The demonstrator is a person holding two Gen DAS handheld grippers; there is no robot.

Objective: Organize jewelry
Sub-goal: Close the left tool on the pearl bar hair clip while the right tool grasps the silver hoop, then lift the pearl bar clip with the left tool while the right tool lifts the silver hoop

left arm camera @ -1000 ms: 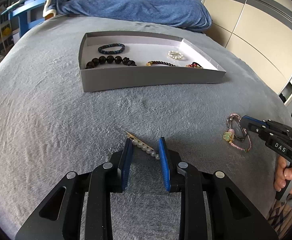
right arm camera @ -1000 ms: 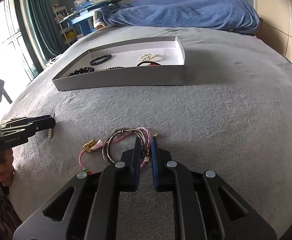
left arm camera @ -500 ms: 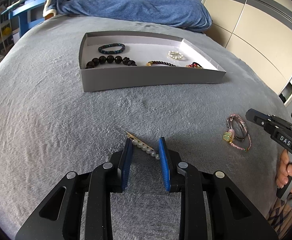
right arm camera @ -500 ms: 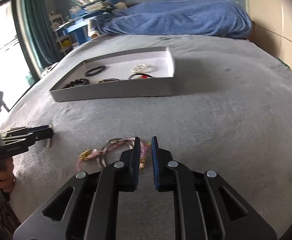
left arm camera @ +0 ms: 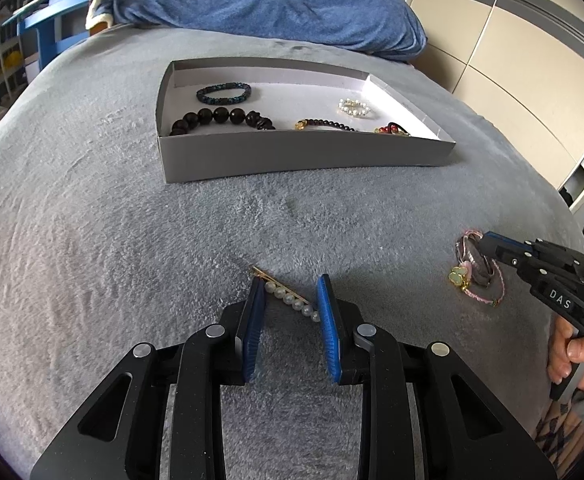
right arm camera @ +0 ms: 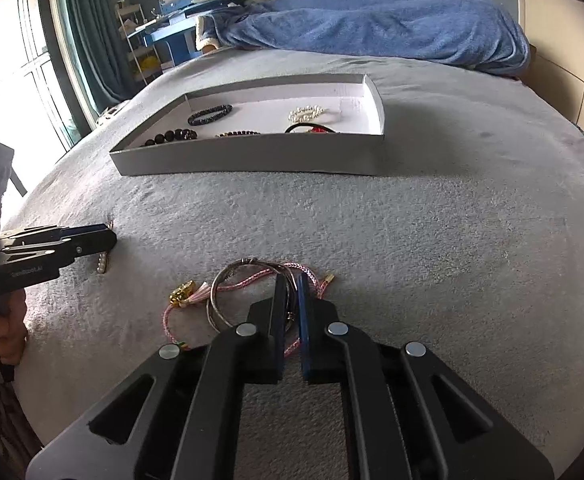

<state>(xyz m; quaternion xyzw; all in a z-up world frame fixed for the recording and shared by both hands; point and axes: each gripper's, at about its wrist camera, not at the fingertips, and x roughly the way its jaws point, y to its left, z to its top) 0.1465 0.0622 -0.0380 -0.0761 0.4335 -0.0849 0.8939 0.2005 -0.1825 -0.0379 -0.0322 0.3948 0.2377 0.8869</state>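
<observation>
Right now a pearl hair clip with a gold bar lies slanted on the gray blanket, between the blue pads of my left claw. That claw is wide apart and holds nothing; whether a pad touches the clip, I cannot tell. Off to the right lies a tangle of bracelets: silver rings, a pink cord and a gold charm. My right claw sits low over the tangle with its pads close together, a thin gap between them, and part of a ring and the cord run through that gap. I cannot tell if it is squeezing them. My fingers wrap the right handle. Farther back on the blanket sits a flat gray box, white inside. It holds a dark blue bead bracelet, a big black bead bracelet, a dark red bead bracelet, a pearl bracelet and a black and red band
</observation>
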